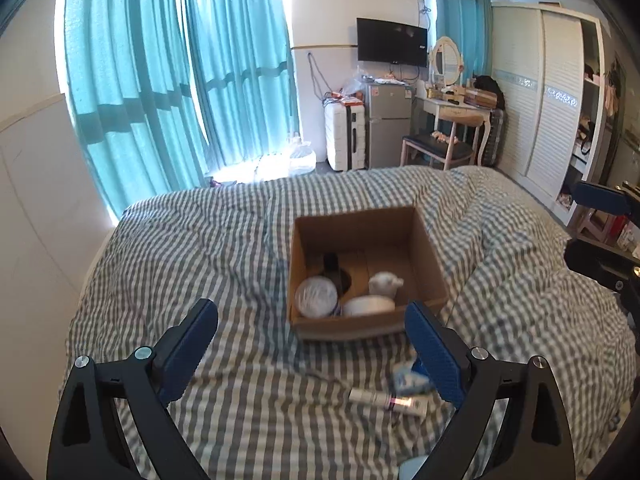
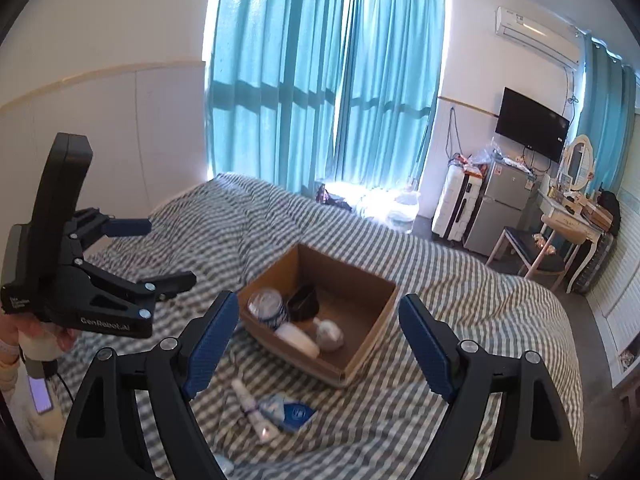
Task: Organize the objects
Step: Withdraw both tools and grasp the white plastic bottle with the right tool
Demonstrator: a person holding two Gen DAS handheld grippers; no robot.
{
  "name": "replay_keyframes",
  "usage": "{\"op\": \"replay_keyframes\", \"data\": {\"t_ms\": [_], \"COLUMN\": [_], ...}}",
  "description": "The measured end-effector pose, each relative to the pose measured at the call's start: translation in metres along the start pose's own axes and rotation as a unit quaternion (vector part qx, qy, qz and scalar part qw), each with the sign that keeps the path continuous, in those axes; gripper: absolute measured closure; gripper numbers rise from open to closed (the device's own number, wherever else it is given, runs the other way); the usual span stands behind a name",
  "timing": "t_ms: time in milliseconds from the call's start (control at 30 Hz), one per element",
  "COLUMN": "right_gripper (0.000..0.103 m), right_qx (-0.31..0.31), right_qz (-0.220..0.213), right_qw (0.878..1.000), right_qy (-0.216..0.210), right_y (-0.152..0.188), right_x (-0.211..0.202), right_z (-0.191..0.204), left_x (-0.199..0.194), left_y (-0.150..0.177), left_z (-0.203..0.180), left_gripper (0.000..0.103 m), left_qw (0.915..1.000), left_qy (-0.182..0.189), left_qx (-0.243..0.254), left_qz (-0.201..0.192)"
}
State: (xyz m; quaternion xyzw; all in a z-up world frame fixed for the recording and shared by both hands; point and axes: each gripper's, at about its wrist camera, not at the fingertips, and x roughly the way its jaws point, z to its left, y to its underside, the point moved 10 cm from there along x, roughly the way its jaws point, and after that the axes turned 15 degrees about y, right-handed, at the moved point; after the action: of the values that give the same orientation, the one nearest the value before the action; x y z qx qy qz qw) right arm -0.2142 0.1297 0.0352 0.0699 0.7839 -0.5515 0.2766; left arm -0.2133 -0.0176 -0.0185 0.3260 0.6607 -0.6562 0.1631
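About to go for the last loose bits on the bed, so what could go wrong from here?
1. The white tube and blue-and-white packet lie touching on the soft checked duvet; a pinch on one may drag the other or snag fabric.
2. The cardboard box sits unanchored on bedding and may shift or tip if a finger knocks its wall.
3. The left gripper and right gripper, both open and empty, are close together; reaching the same spot risks a collision.
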Motion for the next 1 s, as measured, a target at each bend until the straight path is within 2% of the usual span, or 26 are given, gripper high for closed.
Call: {"op": "replay_keyframes", "data": {"t_ms": [100, 233, 367, 433, 533, 633, 700, 900, 1000], "right_gripper": [0.021, 0.021, 0.021, 0.021, 0.021, 0.021, 0.021, 0.026, 0.028], "right_qx": [-0.002, -0.029, -0.029, -0.031, -0.052, -0.074, -0.088, -0.145, -0.185], "right_qz": [0.019, 0.049, 0.107, 0.129, 0.150, 0.160, 0.164, 0.192, 0.211], "right_qw": [1.000, 0.998, 0.990, 0.985, 0.979, 0.973, 0.968, 0.940, 0.922], "right_qy": [-0.013, -0.026, -0.084, -0.106, -0.126, -0.146, -0.168, -0.242, -0.267], "right_y": [0.046, 0.112, 0.172, 0.191, 0.207, 0.214, 0.217, 0.231, 0.246], "right_x": [-0.003, 0.005, 0.020, 0.027, 0.038, 0.044, 0.047, 0.051, 0.045], "right_z": [0.015, 0.045, 0.076, 0.090, 0.106, 0.117, 0.128, 0.167, 0.183], "left_x": [0.001, 0.012, 0.020, 0.028, 0.036, 0.036, 0.033, 0.018, 0.013], "left_y": [0.035, 0.084, 0.132, 0.150, 0.175, 0.193, 0.198, 0.209, 0.214], "left_z": [0.001, 0.001, -0.001, -0.007, -0.009, -0.011, -0.008, 0.020, 0.033], "left_gripper": [0.006, 0.006, 0.006, 0.006, 0.006, 0.006, 0.006, 0.006, 0.006], "left_qw": [0.9998, 0.9990, 0.9973, 0.9969, 0.9957, 0.9948, 0.9945, 0.9923, 0.9916], "left_qy": [-0.018, -0.015, -0.008, -0.003, -0.013, -0.009, -0.020, -0.056, -0.058], "left_qx": [-0.007, -0.036, -0.064, -0.054, -0.040, -0.042, -0.038, -0.046, -0.065], "left_qz": [0.005, 0.023, 0.035, 0.057, 0.082, 0.093, 0.095, 0.100, 0.096]}}
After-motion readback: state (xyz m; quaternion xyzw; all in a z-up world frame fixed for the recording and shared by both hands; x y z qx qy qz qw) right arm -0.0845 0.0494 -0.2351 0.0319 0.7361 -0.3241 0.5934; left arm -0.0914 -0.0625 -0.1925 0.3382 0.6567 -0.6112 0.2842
